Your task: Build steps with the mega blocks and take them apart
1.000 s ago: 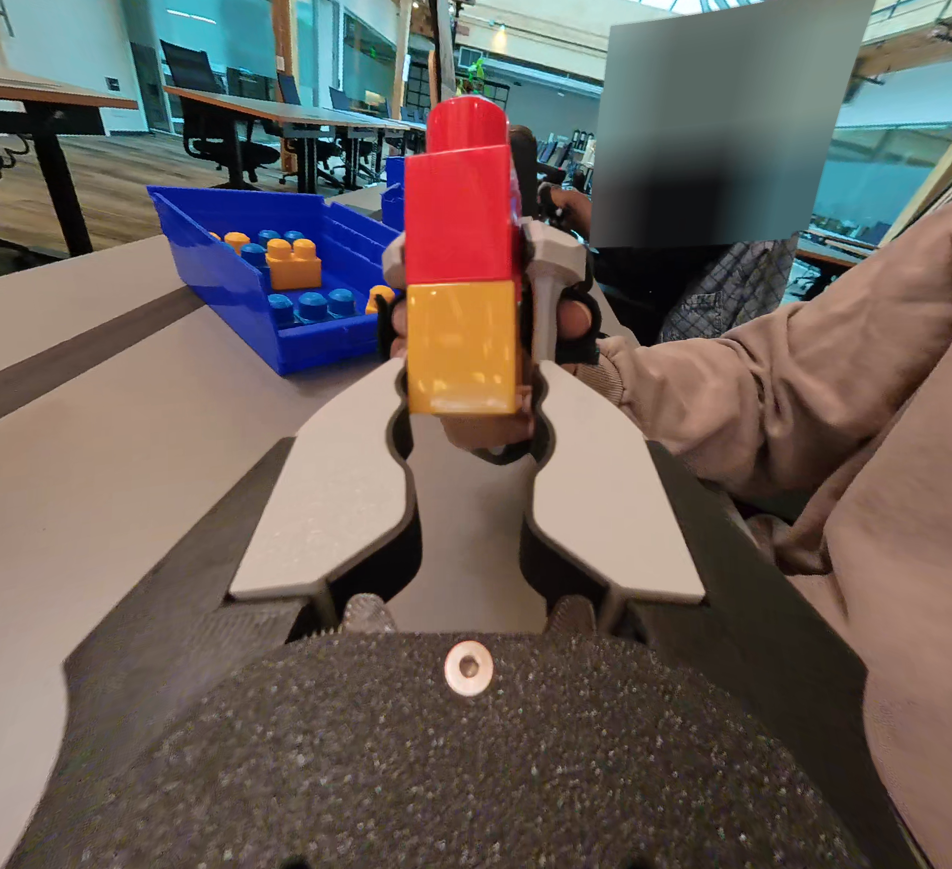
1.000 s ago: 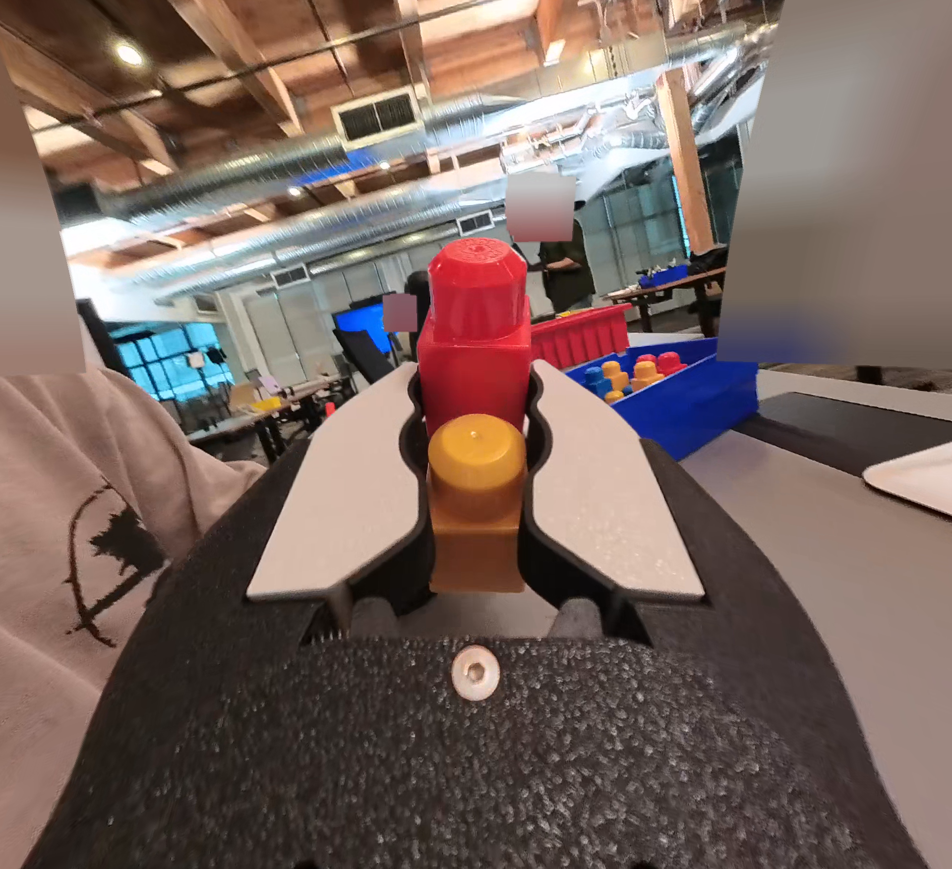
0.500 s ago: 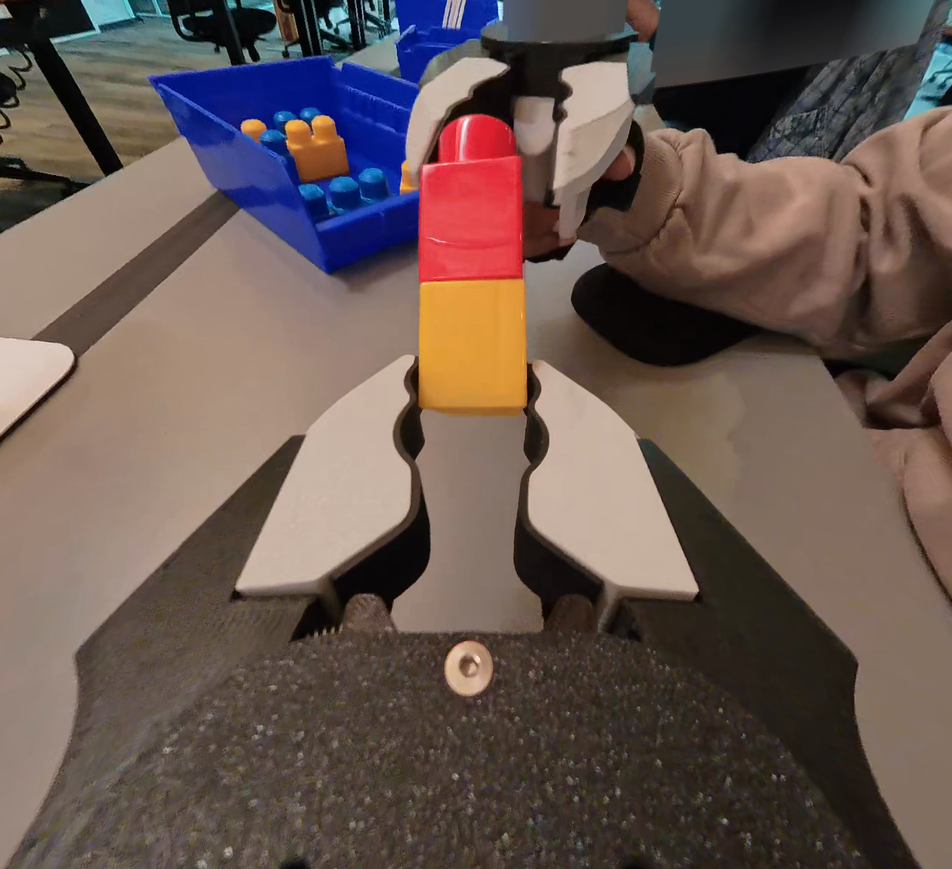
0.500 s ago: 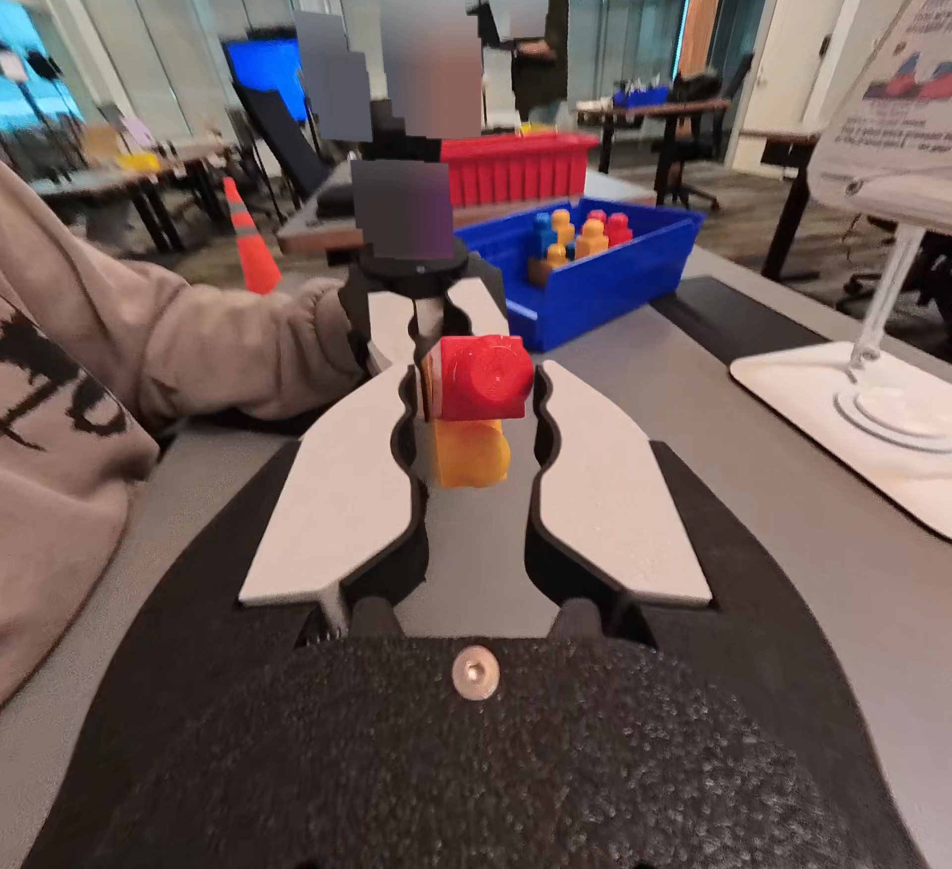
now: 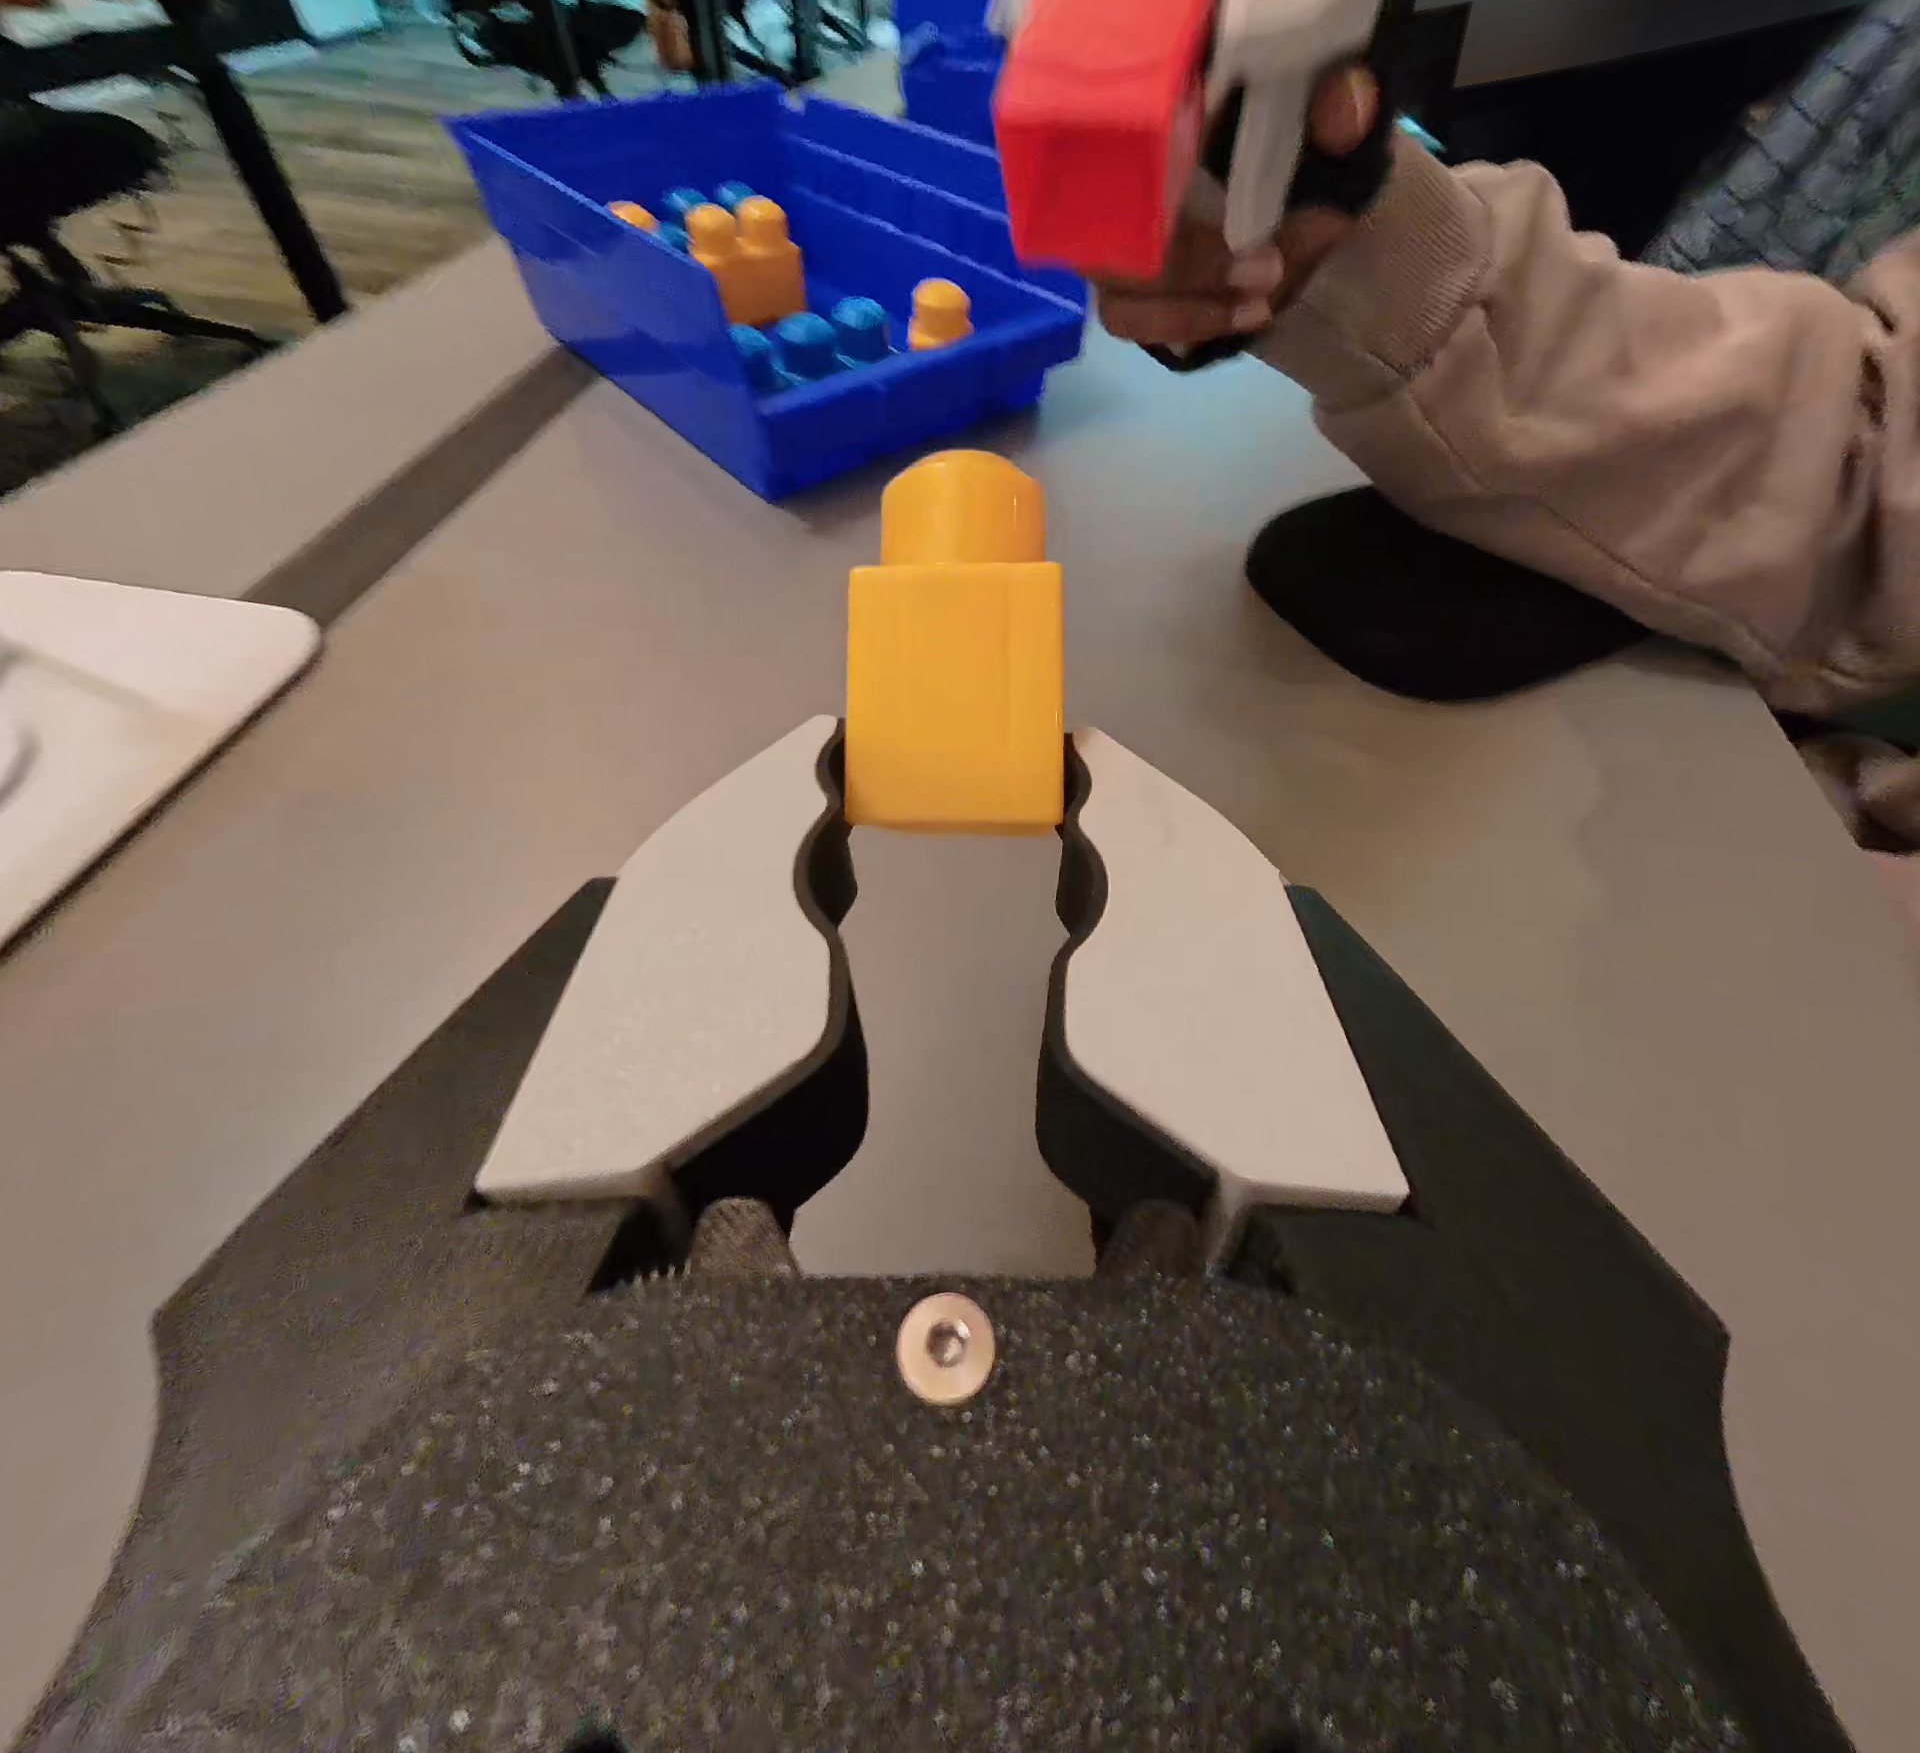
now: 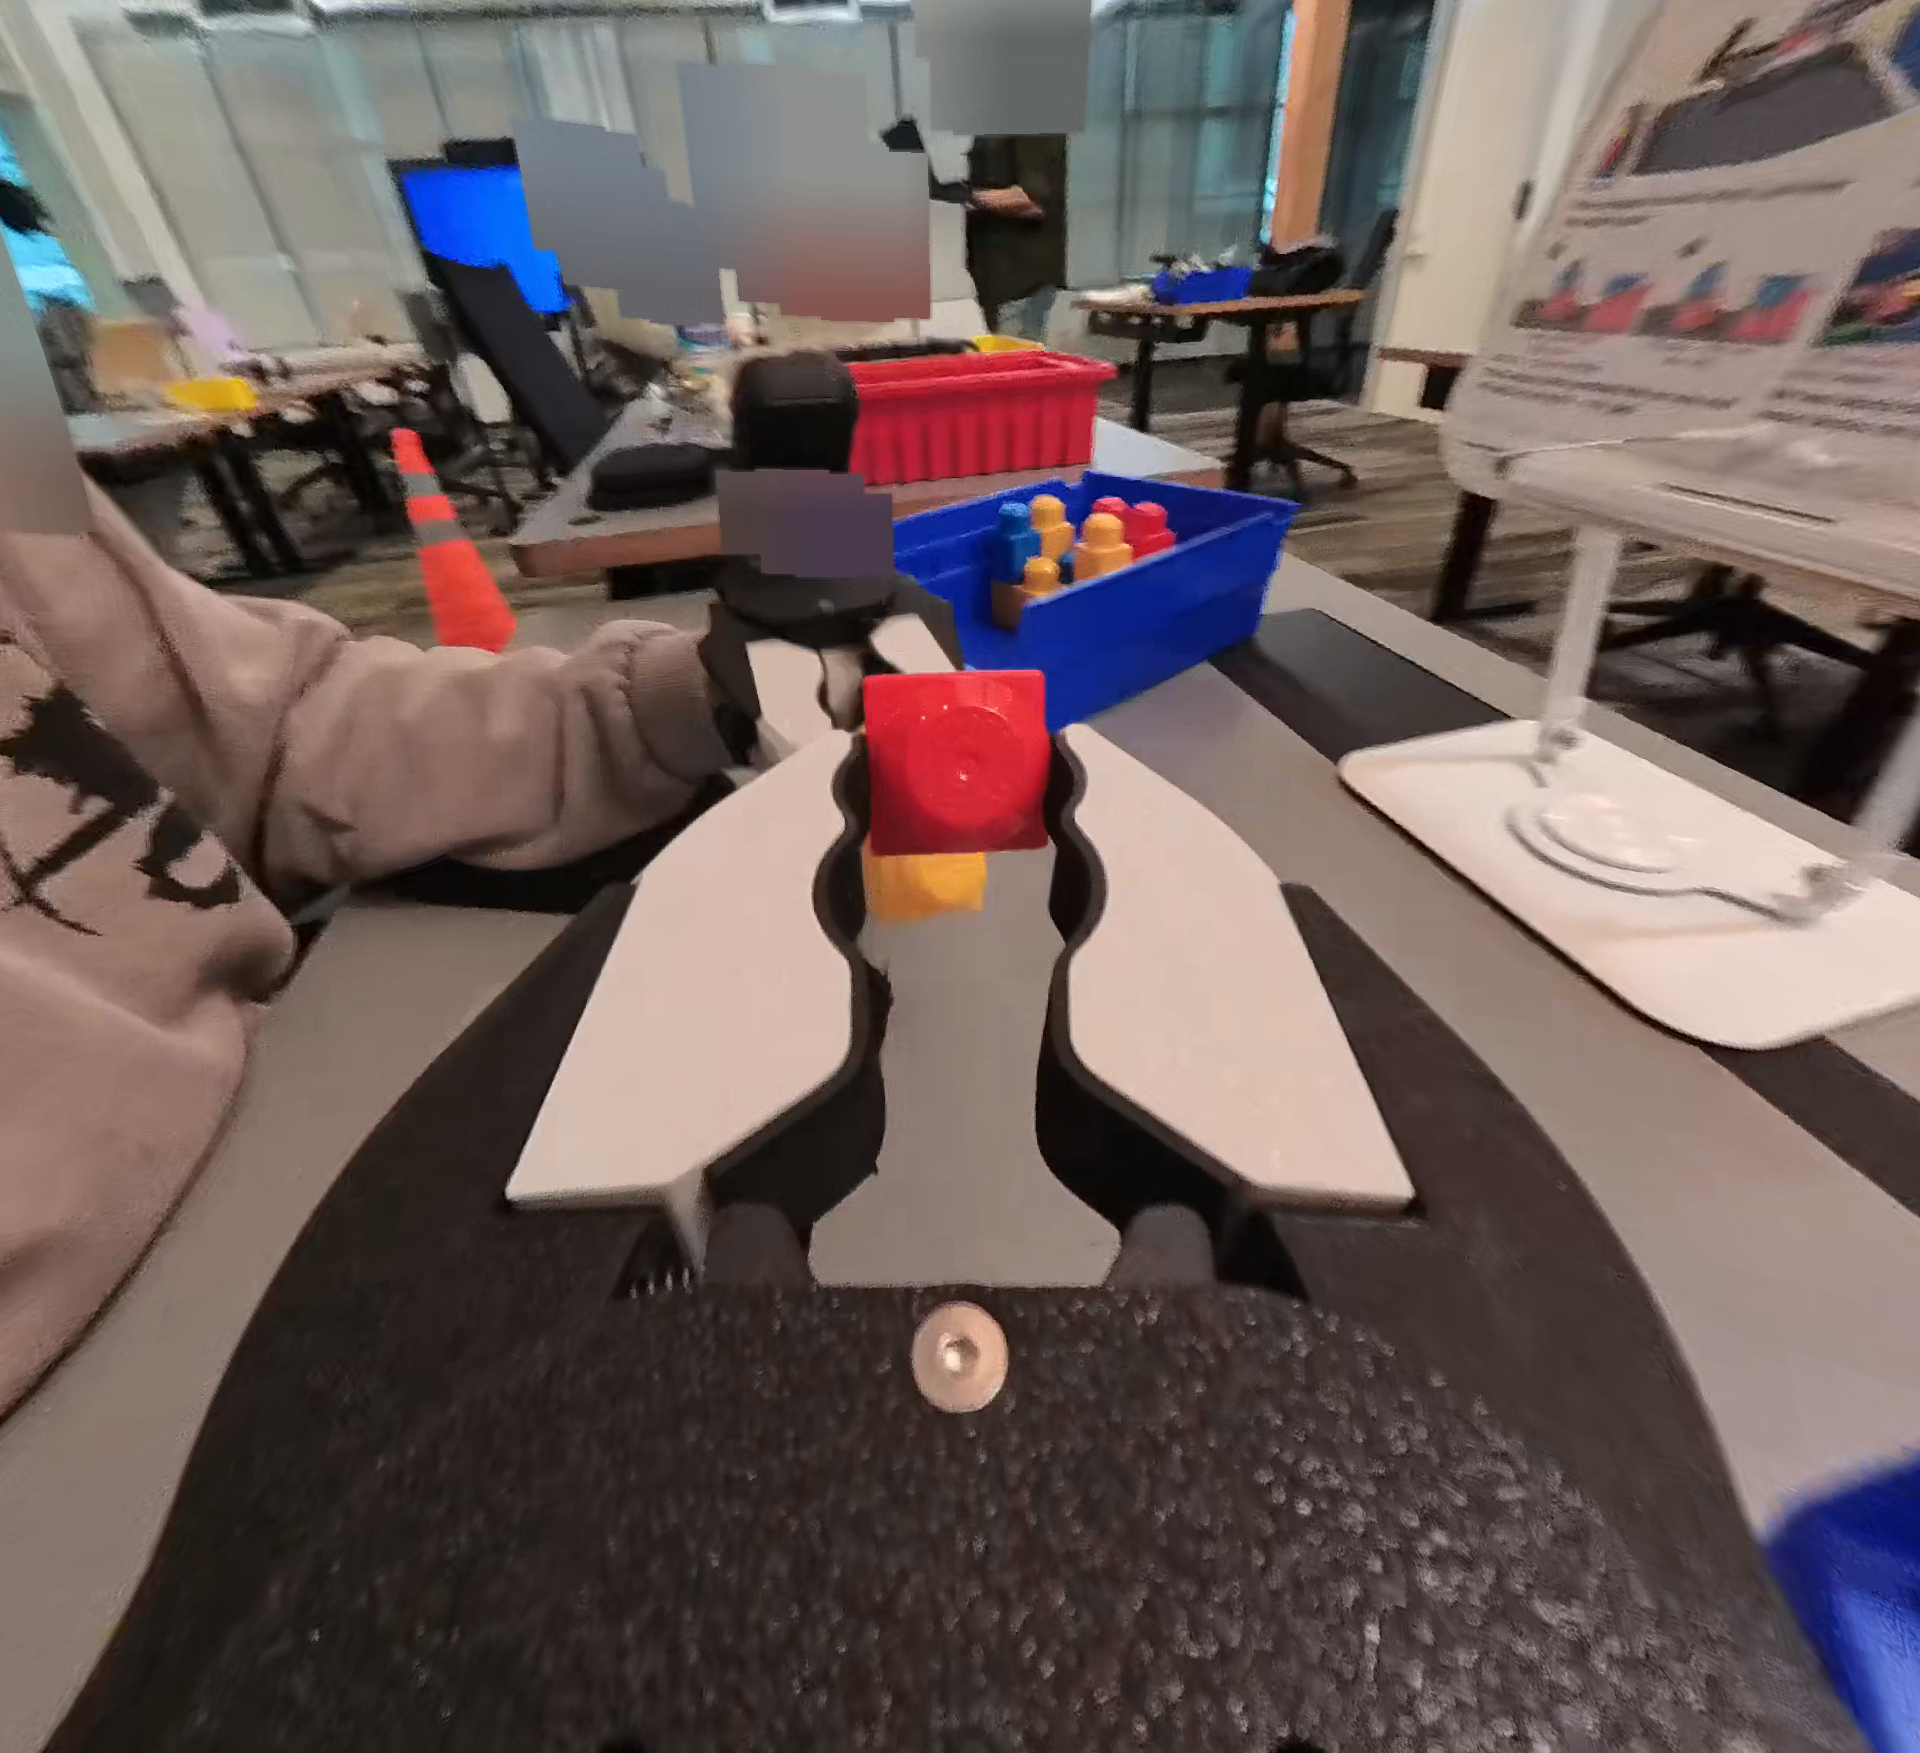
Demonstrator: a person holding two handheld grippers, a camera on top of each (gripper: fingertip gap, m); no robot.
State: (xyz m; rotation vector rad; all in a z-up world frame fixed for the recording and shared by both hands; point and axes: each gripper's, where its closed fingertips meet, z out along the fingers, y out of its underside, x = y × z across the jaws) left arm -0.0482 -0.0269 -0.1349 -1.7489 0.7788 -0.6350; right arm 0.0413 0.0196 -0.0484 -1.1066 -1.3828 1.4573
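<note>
Pulled off the yellow block [image 5: 954, 706] pinched by the left hand-held gripper [image 5: 954, 773], the blurred red block [image 6: 956, 761] sits clamped in the right hand-held gripper [image 6: 956, 768].

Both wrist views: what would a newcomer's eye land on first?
The yellow block, stud up, pinched at the left gripper tips above the grey table. Next the red block in the right gripper, lifted clear of the yellow one. Behind them, a blue bin holds more blocks.

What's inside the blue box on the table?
The blue box holds orange blocks and blue blocks. Its near wall hides their bottoms and the box floor.
</note>
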